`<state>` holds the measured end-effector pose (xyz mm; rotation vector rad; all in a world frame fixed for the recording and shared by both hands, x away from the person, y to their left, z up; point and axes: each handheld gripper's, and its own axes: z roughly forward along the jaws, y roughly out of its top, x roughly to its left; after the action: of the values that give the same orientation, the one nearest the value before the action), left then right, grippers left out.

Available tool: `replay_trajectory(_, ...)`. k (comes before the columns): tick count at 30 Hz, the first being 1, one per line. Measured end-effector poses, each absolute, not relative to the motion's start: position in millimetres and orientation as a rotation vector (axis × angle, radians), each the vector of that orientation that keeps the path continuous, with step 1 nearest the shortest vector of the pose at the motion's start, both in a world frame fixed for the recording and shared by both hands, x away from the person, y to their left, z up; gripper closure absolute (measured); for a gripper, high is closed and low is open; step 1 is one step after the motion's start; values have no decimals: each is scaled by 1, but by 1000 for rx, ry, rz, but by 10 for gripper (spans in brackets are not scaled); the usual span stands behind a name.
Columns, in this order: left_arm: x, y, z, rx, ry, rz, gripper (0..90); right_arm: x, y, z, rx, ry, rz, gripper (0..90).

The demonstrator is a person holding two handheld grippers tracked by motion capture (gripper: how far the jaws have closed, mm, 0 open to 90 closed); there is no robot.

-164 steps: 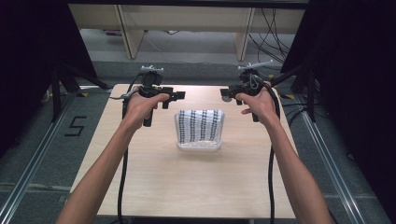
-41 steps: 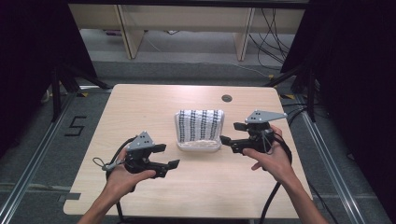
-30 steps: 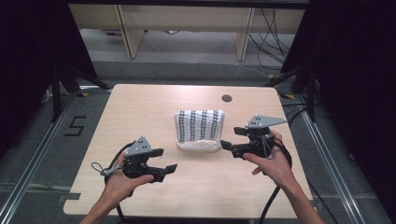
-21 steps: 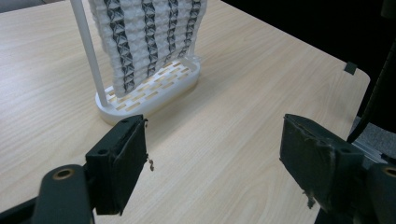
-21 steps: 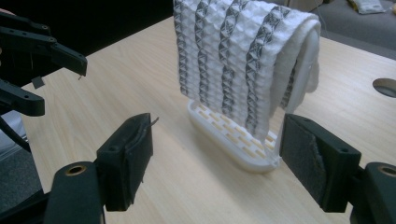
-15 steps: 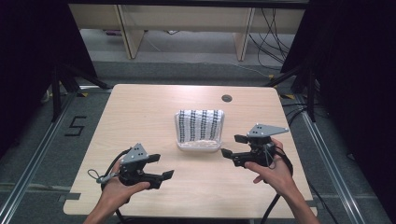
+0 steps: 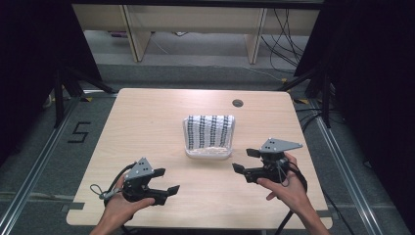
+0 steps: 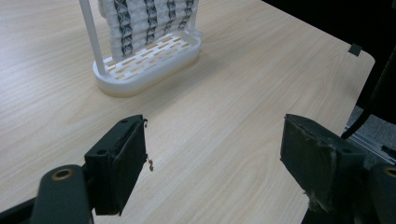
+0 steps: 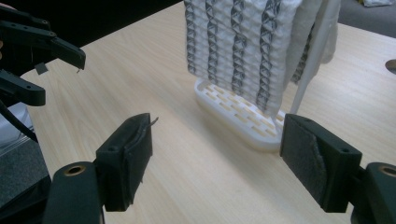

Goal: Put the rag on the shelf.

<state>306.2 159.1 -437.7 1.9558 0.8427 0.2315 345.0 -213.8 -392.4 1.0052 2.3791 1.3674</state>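
Both hand-held grippers have drawn back toward the near edge of the surface (image 7: 147, 117) since the frame five and a half seconds ago, when they were held up at its far side beyond the white rack (image 7: 208, 151). Even against half a second ago they sit a little closer to the person.

Left hand-held gripper (image 7: 164, 182) is now near and to the left of the rack, well apart from it, gripped in the left hand (image 7: 122, 208) with a grey plate on top. Its jaws stand wide apart with nothing between them — the left gripper view shows bare wood through the gap, with the rack's slotted base (image 8: 144, 63) beyond.

Right hand-held gripper (image 7: 245, 160) lies to the right of the rack and slightly nearer than it, held by the right hand (image 7: 288, 191). Its jaws are likewise spread wide and hold nothing.

Draped over the rack is a white cloth with dark patterned stripes (image 7: 210, 131) — it hangs down toward the slotted base. The rack stands upright at about the middle of the surface, and a small round hole (image 7: 238, 103) lies beyond it, to the right.
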Motion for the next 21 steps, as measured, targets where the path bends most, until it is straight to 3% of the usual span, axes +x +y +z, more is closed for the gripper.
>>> replay_trajectory(21, 291, 168, -464, 1964, 862, 242, 215, 324, -221, -432, 1050, 2391, 1369, 219)
